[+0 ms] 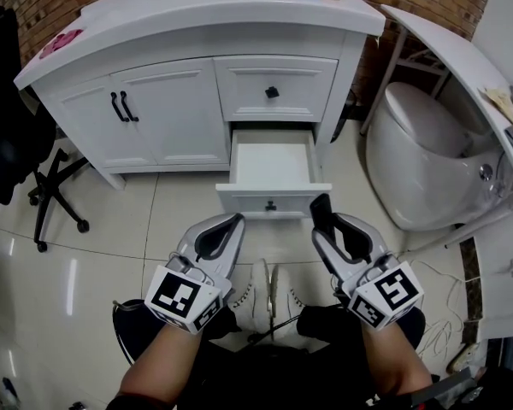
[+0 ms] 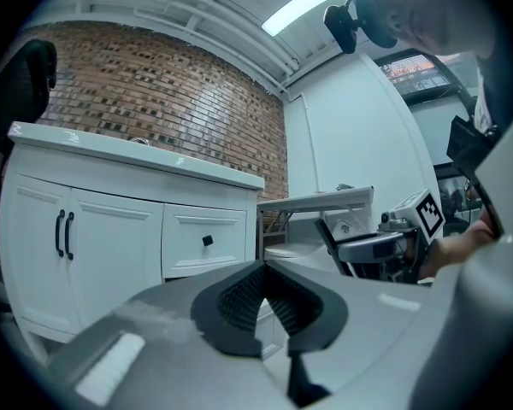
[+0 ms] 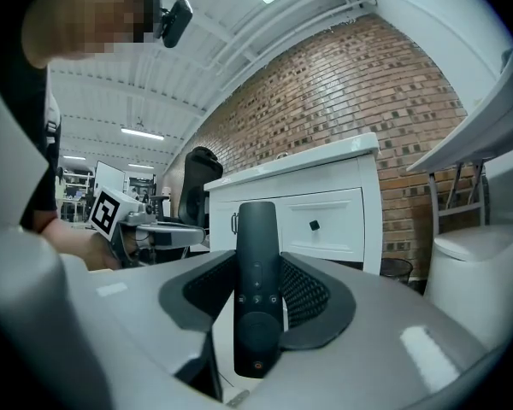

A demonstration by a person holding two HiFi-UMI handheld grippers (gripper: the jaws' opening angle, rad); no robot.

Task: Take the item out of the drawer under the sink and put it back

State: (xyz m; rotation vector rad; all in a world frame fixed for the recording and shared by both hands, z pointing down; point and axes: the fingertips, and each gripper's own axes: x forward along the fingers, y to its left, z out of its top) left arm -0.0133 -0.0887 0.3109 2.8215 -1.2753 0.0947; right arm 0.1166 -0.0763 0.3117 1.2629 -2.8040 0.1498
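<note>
- The right tongs (image 1: 327,226) are clamping a black remote (image 3: 256,301) between their pads, with the remote sticking out past the tips.
- The remote is hanging outside the drawer (image 1: 272,196), just in front of its pulled-out face (the lower of two drawers on the white cabinet (image 1: 167,114)).
- The left tongs (image 1: 220,236) are sitting closed tip to tip with nothing in them, alongside the right pair.
- Both pairs are hovering over the tiled floor (image 1: 179,220).
</note>
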